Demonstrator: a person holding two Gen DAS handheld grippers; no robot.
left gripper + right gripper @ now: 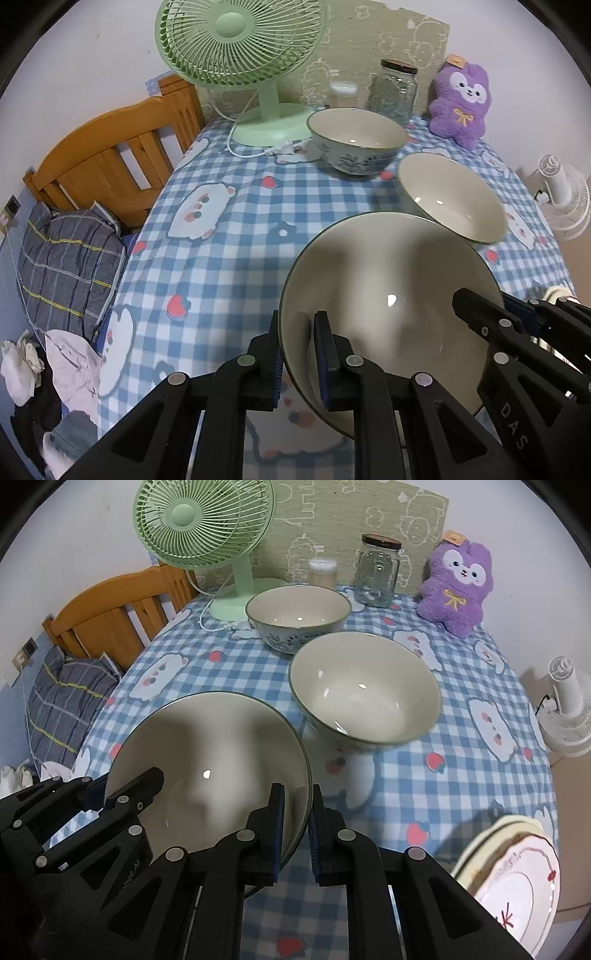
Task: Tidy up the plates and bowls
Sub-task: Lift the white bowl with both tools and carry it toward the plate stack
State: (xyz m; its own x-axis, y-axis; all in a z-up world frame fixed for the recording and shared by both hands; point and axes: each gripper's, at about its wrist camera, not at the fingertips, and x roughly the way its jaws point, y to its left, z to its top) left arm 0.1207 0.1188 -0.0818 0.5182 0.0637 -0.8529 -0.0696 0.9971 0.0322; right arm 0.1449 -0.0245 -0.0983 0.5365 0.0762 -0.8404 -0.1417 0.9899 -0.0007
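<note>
Both tools [298,363] [297,840] clamp round glazed bowl [388,273] rim.

Glazed ceramic bowl [207,760], glossy, smooth. Patterned ceramic bowl [297,614] toward far edge, glossy. Glossy plates [517,878] at near right corner. Clear glass jar [376,572]. Matt plastic fan [199,528]. Fuzzy plush toy [456,587]. Soft cloth over worktop [461,782]. Varnished wood bedframe [110,616]. Matt black plastic tools.

Both wrist cameras look steeply down along their fingers, close over the shared near bowl [388,295] [207,760] and checked tablecloth [229,243] [424,786].
</note>
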